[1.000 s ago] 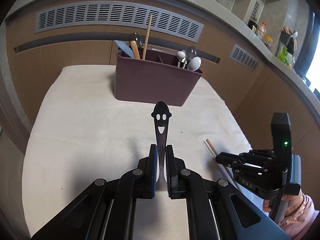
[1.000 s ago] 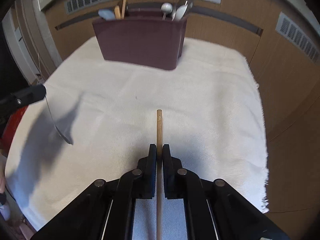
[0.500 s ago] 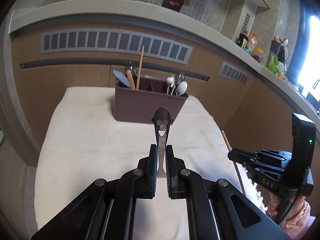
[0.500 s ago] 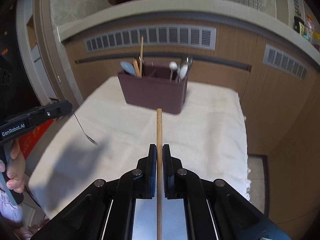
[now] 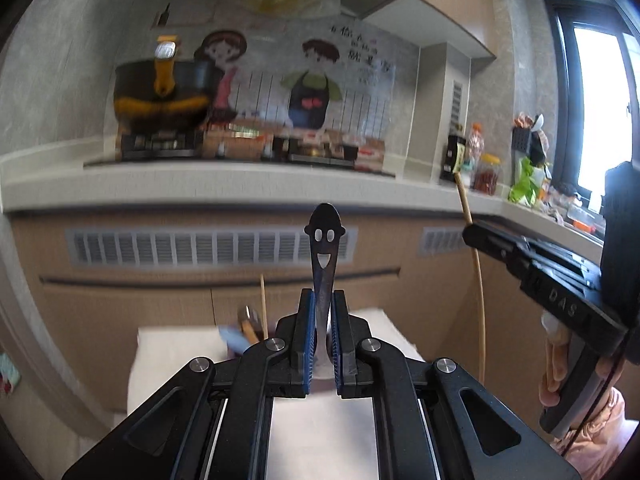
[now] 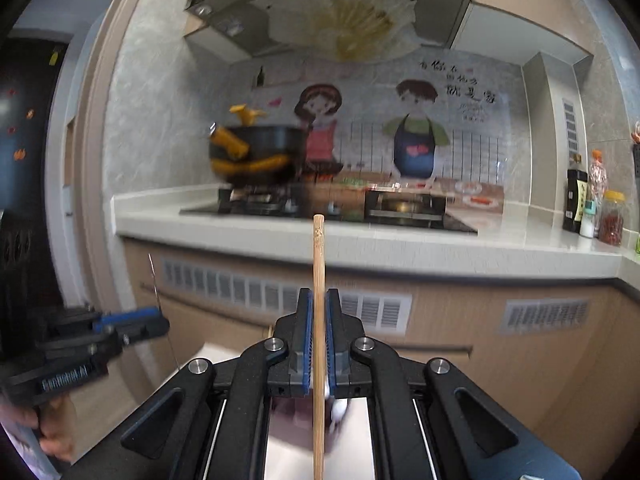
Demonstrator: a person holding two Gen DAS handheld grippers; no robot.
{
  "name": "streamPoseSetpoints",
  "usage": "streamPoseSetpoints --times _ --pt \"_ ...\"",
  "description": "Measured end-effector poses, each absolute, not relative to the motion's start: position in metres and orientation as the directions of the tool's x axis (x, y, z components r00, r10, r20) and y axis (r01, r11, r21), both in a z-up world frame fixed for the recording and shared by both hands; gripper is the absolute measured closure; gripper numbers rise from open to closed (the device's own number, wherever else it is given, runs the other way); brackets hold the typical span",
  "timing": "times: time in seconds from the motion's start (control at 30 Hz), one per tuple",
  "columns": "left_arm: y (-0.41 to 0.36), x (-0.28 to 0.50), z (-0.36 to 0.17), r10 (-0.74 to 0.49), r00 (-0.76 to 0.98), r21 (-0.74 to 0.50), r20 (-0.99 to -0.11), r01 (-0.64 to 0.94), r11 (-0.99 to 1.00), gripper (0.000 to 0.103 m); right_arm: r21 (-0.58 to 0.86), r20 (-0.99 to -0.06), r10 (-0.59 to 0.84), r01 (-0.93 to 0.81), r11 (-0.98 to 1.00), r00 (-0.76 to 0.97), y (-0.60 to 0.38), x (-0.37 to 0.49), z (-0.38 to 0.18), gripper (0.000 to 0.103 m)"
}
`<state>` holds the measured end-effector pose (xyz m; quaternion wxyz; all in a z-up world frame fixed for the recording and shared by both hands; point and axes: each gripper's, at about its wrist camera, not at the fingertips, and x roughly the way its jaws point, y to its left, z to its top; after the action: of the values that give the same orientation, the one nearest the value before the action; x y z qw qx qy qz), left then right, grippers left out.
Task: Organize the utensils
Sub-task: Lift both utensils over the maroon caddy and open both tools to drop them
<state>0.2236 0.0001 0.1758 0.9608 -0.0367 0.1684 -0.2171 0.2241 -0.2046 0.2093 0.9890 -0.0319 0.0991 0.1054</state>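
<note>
My left gripper [image 5: 323, 300] is shut on a metal spoon [image 5: 324, 244]; its smiley-face handle end sticks up past the pads. My right gripper [image 6: 318, 300] is shut on a wooden chopstick [image 6: 319, 256] that stands upright between the blue pads. Both are held high, facing the kitchen counter. In the left wrist view the right gripper [image 5: 470, 230] shows at the right with the chopstick [image 5: 478, 280] hanging through it. In the right wrist view the left gripper [image 6: 160, 320] shows at the left with the thin spoon. The utensil holder is mostly hidden behind my fingers; only its chopstick [image 5: 263, 304] and blurred handles show.
A cloth-covered table [image 5: 176, 344] lies low behind the grippers. A counter [image 6: 400, 240] with a gas hob and a black pot [image 6: 256, 152] runs across the back. Bottles and jars [image 6: 592, 208] stand at the right. A person's hand [image 5: 560, 368] holds the right gripper.
Both grippers have risen well above the table and tilted up, each keeping its utensil. The holder has dropped to the bottom of both views, and the counter and wall now fill them.
</note>
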Motion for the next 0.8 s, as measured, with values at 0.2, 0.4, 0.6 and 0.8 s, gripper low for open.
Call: streamPoseSetpoints --times 0.2,0.4,0.6,0.8 --pt "0.004 0.282 0.187 -0.448 0.845 -0.181 -0.294 0.411 0.894 0.095 0.015 -0.185 0.211 -0.212 0.977 0.96 -0.203 0.284 0.21 0.098" --pt "0.008 0.338 0.162 -0.453 0.824 -0.22 -0.34 0.399 0.89 0.095 0.027 -0.206 0.146 -0.143 0.989 0.968 -0.2 0.324 0.176 0.098" --pt "0.003 0.373 0.118 -0.451 0.791 -0.243 -0.414 0.382 0.892 0.095 0.074 -0.298 0.155 -0.139 0.988 0.942 -0.203 0.363 0.132 0.098" --pt "-0.004 0.395 0.08 -0.464 0.747 -0.273 -0.476 0.375 0.886 0.095 0.073 -0.374 0.177 -0.161 0.984 0.91 -0.202 0.375 0.098 0.098"
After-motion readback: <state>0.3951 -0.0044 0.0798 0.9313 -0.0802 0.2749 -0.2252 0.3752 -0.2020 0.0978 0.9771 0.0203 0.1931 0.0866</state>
